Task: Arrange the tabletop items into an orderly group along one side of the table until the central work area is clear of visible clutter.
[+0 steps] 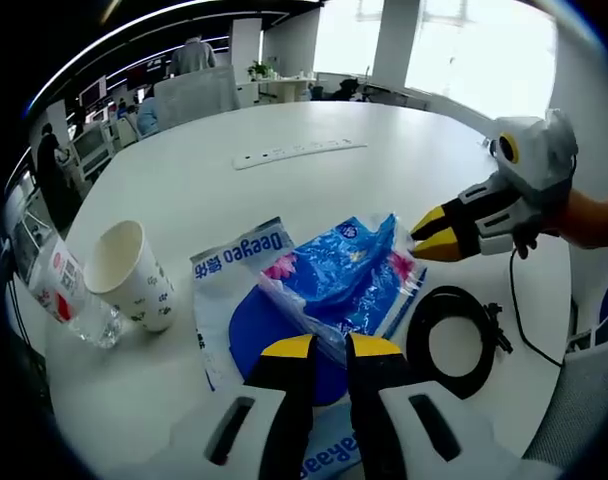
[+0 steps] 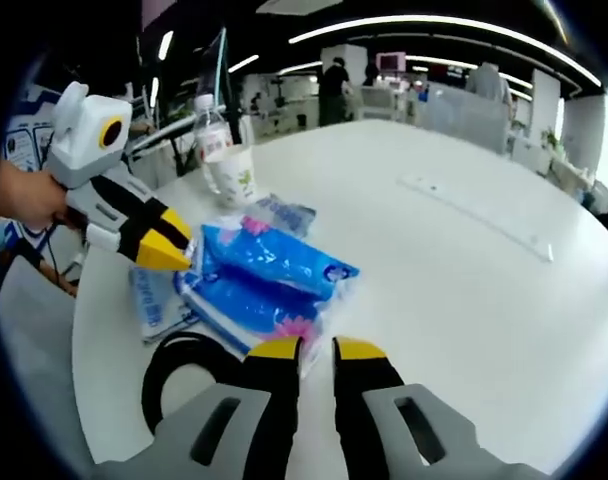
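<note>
Left gripper view: the left gripper (image 1: 327,348) has its jaws nearly closed over the blue tissue pack (image 1: 344,280), though an actual grip cannot be told. This pack lies near the worktop (image 1: 284,200) edge, beside a coiled black cable (image 1: 454,340), paper cup (image 1: 132,275) and plastic bottle (image 1: 69,295). The right gripper (image 2: 306,350) jaws stand slightly apart, empty, at the pack's edge.

Just ahead of the left claw lies one blue plastic tissue pack (image 1: 346,275), resting on one white-and-blue printed plastic bag (image 1: 234,262). To that claw's left stand one white paper cup (image 1: 132,272) and one clear plastic bottle with a red label (image 1: 69,292). To its right lies one coiled black cable (image 1: 456,335). Far ahead lies one long white power strip (image 1: 296,152).
</note>
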{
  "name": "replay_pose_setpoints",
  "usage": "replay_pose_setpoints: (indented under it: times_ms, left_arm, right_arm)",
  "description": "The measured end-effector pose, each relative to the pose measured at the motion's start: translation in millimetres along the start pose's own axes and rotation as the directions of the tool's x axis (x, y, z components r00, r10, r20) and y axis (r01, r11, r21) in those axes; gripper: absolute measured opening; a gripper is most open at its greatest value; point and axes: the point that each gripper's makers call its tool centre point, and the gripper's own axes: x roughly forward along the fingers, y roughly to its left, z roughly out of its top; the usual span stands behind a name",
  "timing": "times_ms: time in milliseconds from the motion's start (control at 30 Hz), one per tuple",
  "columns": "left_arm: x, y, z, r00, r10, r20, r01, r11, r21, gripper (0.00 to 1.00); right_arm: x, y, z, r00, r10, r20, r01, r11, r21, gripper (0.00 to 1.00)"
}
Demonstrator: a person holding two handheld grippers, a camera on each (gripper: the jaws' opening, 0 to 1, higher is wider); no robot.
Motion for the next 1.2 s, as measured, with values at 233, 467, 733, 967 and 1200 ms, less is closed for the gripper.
replay_pose_setpoints:
  times_ms: [233, 467, 733, 967, 1200]
  left_arm:
    - [0.5, -3.0, 2.8, 1.000, -0.010, -0.002, 0.010, 1.000, 0.012, 0.08]
    - [-0.6, -4.0, 5.4, 1.000, -0.013, 0.006, 0.013, 1.000, 0.019, 0.02]
    - [-3.6, -5.5, 9.5, 1.000, -0.013, 0.011, 0.013, 0.999, 0.042, 0.02]
    - [-9.4, -5.4, 19.1, 0.999, -0.009, 0.033, 0.008, 0.999, 0.043, 0.02]
    - [-15.4, -7.8, 28.9, 0.999, -0.010, 0.052, 0.007, 0.998, 0.057, 0.02]
  right_arm:
    - [0.6, 1.7, 1.0, 1.000, 0.001, -0.004, -0.001, 1.000, 0.001, 0.02]
    - [-5.1, -0.5, 2.0, 1.000, -0.002, 0.006, 0.002, 1.000, 0.007, 0.00]
    - [-13.2, 0.3, 7.1, 1.000, 0.004, 0.024, -0.005, 1.000, 0.016, 0.00]
    - [-19.6, -0.4, 13.5, 0.999, -0.001, 0.044, 0.000, 1.000, 0.018, 0.00]
    - [-29.2, -1.6, 21.5, 0.998, -0.012, 0.061, 0.011, 1.000, 0.020, 0.00]
